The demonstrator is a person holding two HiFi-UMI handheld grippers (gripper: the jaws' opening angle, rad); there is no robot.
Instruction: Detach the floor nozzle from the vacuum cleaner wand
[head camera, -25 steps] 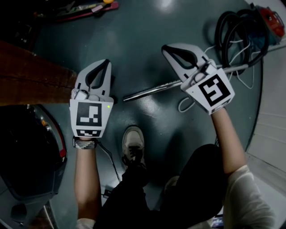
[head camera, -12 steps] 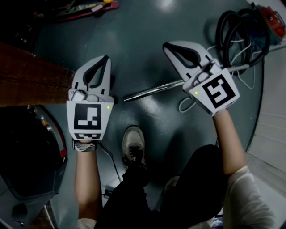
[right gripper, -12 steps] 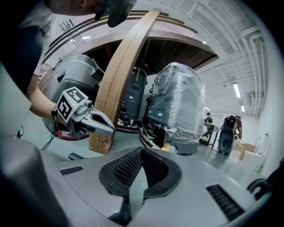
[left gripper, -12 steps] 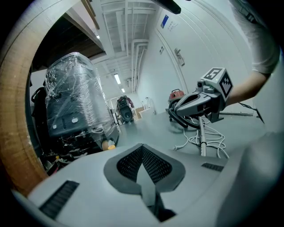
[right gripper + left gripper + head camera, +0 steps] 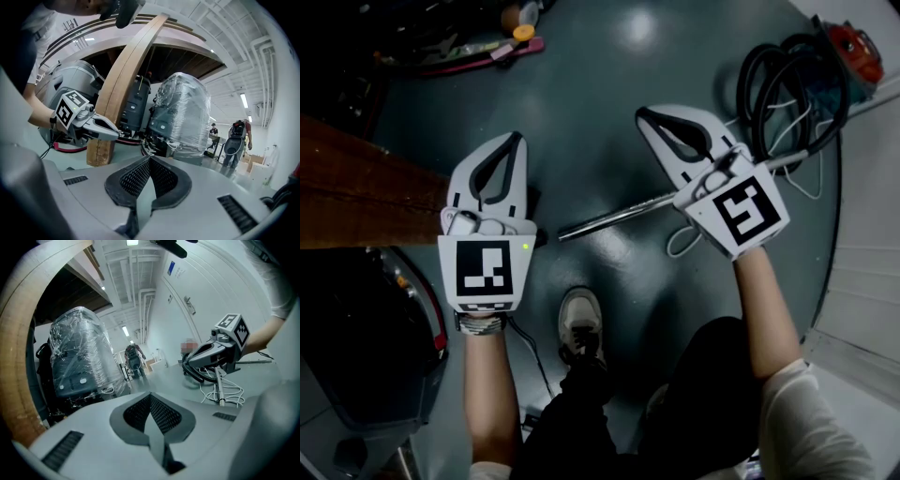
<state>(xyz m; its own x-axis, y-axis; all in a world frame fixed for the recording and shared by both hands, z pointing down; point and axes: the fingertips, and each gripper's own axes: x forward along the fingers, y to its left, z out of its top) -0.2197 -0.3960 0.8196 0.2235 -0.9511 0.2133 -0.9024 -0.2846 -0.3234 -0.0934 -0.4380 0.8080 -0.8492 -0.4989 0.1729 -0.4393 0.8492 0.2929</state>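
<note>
The metal wand (image 5: 614,215) lies on the dark floor, running up-right to the black hose coil (image 5: 783,89) and the red vacuum cleaner (image 5: 853,42). Its lower-left end meets a dark shape under my left gripper that is too dark to make out. My left gripper (image 5: 517,141) hovers shut and empty above that end. My right gripper (image 5: 642,117) is also shut and empty, held above the wand's middle. In the left gripper view the jaws (image 5: 150,397) meet with nothing between them, and the wand (image 5: 219,390) lies beyond. In the right gripper view its jaws (image 5: 149,159) are likewise together.
A wooden beam (image 5: 356,187) runs along the left, and a plastic-wrapped machine (image 5: 77,357) stands beyond it. A loose white cable (image 5: 684,239) lies by the wand. The person's shoe (image 5: 579,323) is planted below the wand. Tools (image 5: 478,47) lie at the far edge.
Both grippers have risen a little off the floor, staying shut and empty. The wand has not moved.
</note>
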